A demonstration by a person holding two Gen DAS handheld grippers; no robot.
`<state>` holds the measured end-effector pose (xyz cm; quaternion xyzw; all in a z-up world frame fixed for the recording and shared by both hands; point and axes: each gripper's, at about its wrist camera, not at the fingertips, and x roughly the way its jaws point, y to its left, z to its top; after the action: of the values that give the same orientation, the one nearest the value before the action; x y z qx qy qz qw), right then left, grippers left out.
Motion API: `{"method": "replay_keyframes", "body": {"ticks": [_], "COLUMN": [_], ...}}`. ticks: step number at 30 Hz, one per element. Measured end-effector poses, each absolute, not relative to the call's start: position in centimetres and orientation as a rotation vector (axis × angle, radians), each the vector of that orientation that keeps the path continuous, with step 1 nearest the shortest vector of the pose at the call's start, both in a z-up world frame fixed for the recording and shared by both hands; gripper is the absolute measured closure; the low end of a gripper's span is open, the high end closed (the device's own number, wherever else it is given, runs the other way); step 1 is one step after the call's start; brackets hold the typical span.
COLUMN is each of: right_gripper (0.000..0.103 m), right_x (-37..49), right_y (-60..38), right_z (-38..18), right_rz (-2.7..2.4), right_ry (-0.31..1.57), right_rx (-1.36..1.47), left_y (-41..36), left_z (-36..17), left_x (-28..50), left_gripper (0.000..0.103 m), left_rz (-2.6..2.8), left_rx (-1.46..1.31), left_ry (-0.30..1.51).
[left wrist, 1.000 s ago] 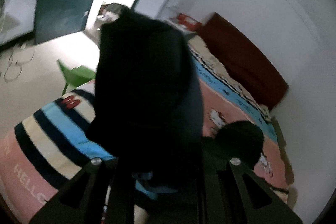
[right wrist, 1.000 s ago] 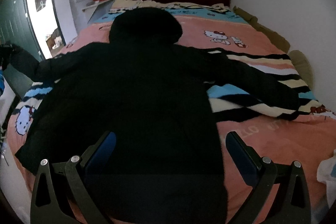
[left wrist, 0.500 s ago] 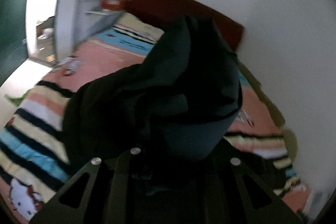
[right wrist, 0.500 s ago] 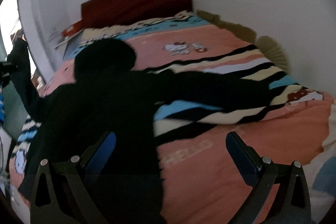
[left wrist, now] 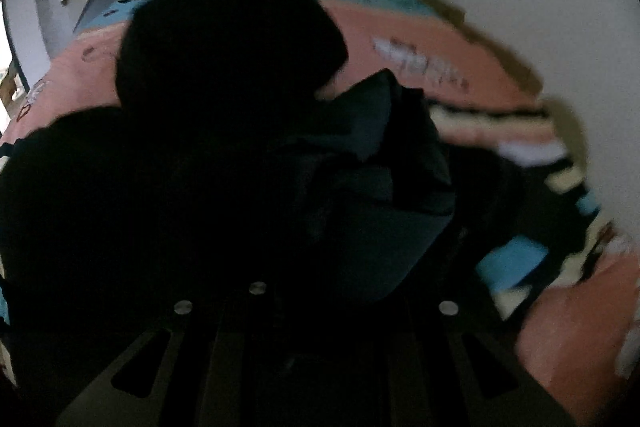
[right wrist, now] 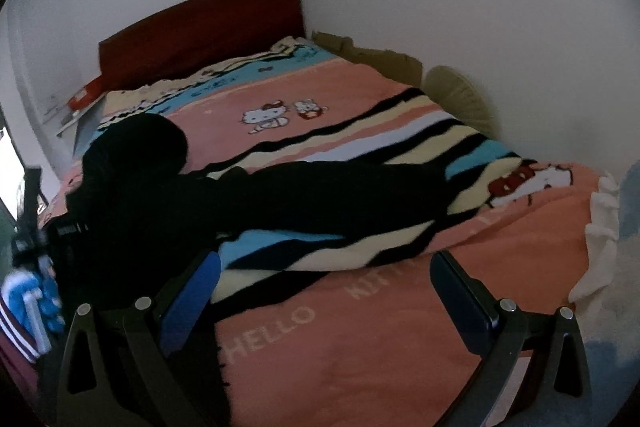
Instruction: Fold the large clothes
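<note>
A black hoodie [right wrist: 140, 211] lies flat on the bed, hood [right wrist: 140, 143] toward the headboard. One sleeve [right wrist: 340, 195] stretches out to the right across the striped blanket [right wrist: 360, 339]. My left gripper [left wrist: 316, 307] is shut on the other sleeve [left wrist: 380, 187], whose bunched cloth hangs over the hoodie's body below the hood [left wrist: 228, 39] and hides the fingertips. My right gripper [right wrist: 324, 291] stands open above the blanket near the bed's foot. Nothing is between its blue pads [right wrist: 192, 291], and the hoodie's hem is just left of it.
A dark red headboard [right wrist: 200, 31] stands against the white wall. Cardboard [right wrist: 372, 55] fills the gap between bed and right wall. A shelf with a red box [right wrist: 82, 97] is left of the headboard. Blue-and-white cloth [right wrist: 28, 303] shows at the left edge.
My left gripper has swung with the sleeve from the door side to above the hoodie's body, now facing the headboard. The right gripper has turned right, off the body toward the outstretched sleeve.
</note>
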<state>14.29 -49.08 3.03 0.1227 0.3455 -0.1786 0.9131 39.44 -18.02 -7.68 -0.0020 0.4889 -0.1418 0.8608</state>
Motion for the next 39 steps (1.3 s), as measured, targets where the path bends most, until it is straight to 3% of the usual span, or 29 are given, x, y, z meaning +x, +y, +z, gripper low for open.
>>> {"method": "replay_keyframes", "body": {"ticks": [2,5,8,11,22,31,39], "right_gripper": [0.000,0.000,0.001,0.001,0.001,0.000,0.000], "right_x": [14.4,14.5,14.3,14.0,12.1,14.2,22.8], "right_y": [-49.2,-48.9,-48.3,-47.6,-44.0,-37.6,-29.1], "right_z": [2.4,1.6,1.5,1.7,4.1,7.2,7.8], "right_rz": [-0.371,-0.358,-0.342,-0.331,-0.272,-0.115,0.061], "right_ry": [0.728,0.745,0.747,0.745,0.731,0.712,0.713], "right_rx": [0.257,0.256,0.252,0.244,0.196,0.163,0.110], "left_y": [-18.1,-18.6,-18.5,-18.7,-16.6,-1.6,10.5], "left_z": [-9.2,-10.6,-9.6,-7.6,1.6,3.5,1.8], "left_x": [38.5,38.6,38.2,37.2,31.7,30.1,32.8], "left_gripper": [0.086,0.070,0.062,0.045,0.042,0.042,0.042], "left_rz": [-0.293,-0.310,-0.329,-0.375,-0.501,-0.293,-0.070], "left_rx": [0.029,0.019,0.014,0.004,0.033,0.049,-0.102], "left_ry": [1.058,1.092,1.076,1.039,0.895,0.895,0.861]}}
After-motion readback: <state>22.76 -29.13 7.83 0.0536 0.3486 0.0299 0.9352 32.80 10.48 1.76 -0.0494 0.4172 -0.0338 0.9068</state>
